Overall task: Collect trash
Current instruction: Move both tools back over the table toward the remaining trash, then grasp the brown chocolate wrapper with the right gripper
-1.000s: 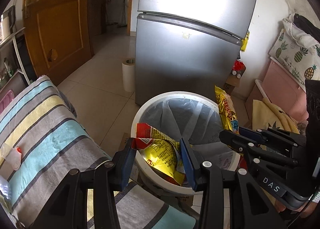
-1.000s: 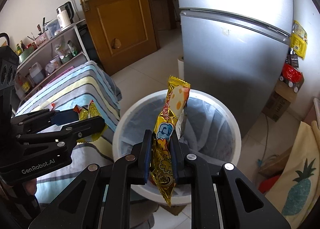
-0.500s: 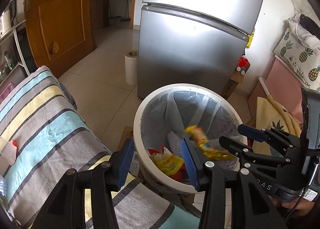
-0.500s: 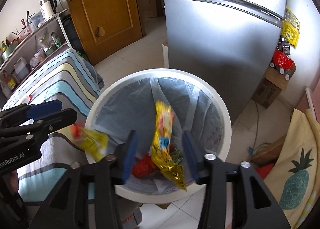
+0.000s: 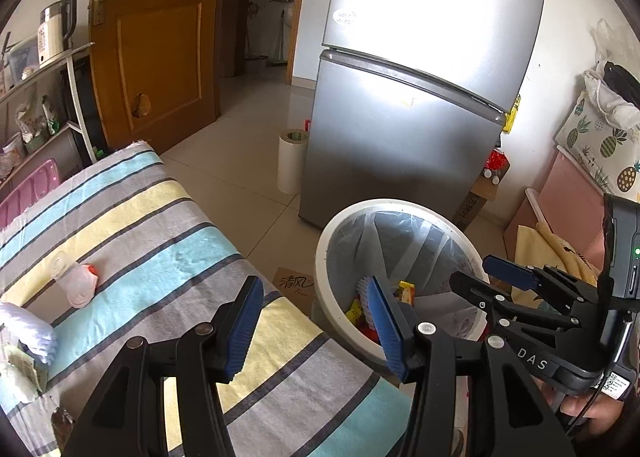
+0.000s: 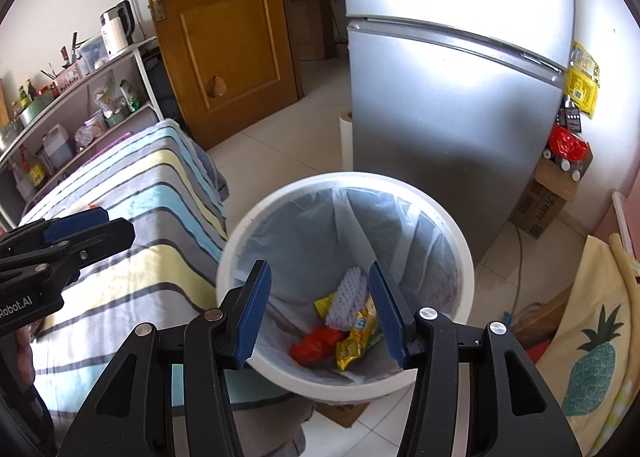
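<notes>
A white bin (image 6: 460, 241) with a clear liner stands by the bed. At its bottom lie a yellow snack wrapper (image 6: 354, 337), a red wrapper (image 6: 314, 343) and a white foam net (image 6: 348, 297). My right gripper (image 6: 320, 309) hangs open over the bin's near rim, with nothing between its blue pads. My left gripper (image 5: 314, 321) is above the bed's edge, left of the bin (image 5: 320, 257); its jaws are opening and hold nothing. A clear wrapper with a red spot (image 5: 76, 281) and a white tissue (image 5: 24, 333) lie on the striped bedcover (image 5: 160, 241).
A silver fridge (image 6: 440, 97) stands just behind the bin, with a white roll (image 5: 290, 161) beside it. A wooden door (image 6: 224, 37) and a loaded shelf (image 6: 60, 125) are at the left. Pineapple-print fabric (image 6: 592, 357) and a cardboard box (image 6: 544, 201) are at the right.
Both grippers opened and their wrappers fell into the bin. The left gripper then drew away to the left, over the bed's edge.
</notes>
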